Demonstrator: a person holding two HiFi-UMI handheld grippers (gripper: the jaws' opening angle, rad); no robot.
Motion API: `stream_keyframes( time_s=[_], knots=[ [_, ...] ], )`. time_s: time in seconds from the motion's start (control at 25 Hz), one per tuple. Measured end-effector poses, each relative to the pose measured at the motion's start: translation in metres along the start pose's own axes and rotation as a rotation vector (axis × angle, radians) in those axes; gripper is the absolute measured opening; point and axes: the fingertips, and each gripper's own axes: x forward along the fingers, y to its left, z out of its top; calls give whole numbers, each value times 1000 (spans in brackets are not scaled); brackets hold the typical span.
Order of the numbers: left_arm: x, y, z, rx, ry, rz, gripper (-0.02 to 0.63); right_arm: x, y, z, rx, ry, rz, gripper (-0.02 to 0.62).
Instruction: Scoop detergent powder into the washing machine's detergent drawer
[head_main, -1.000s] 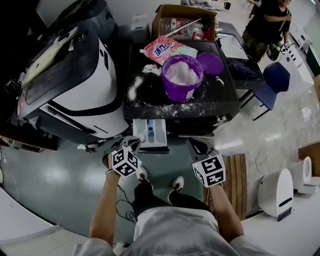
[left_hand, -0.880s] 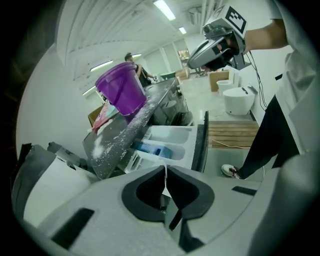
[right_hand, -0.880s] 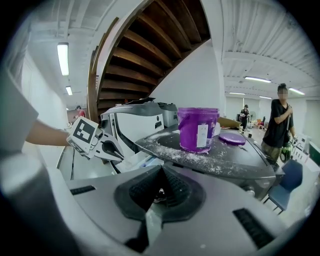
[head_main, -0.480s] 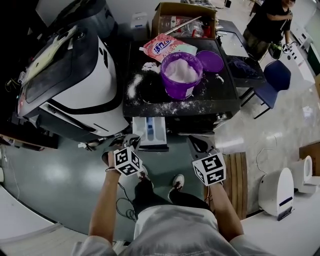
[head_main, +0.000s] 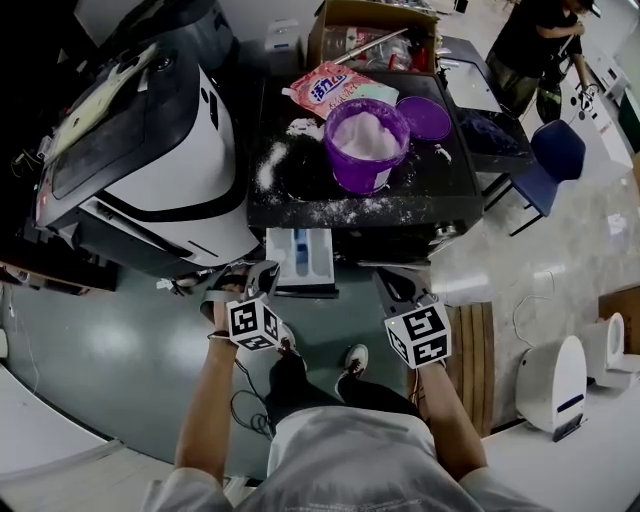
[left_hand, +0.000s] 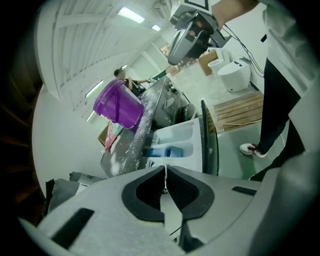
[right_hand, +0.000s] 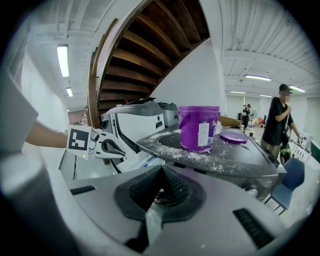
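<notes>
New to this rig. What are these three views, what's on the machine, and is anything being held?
There is no robot here: a person holds a two-jaw gripper in each hand. The head view looks down from the person's head and shows the left gripper and right gripper in front of a dark-topped washing machine. The other two views ride on the grippers, each looking along its own jaws. On the machine stand a purple bucket of white powder, a purple lid beside it, a pink detergent bag and some spilled powder. The detergent drawer is pulled open. Both grippers' jaws are together with nothing between them.
</notes>
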Motion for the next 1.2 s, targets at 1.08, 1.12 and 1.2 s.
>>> stream_keyframes(
  time_s=[1.08,1.12,1.2],
  knots=[
    [-10,9,20,190,-32,139,14,2,-3,-4,5,30,-1,6],
    [-10,8,21,181,-37,130,14,2,-2,-4,7,34,2,6],
    [-9,6,22,163,-50,109,14,2,-2,-2,12,41,4,6]
  ],
)
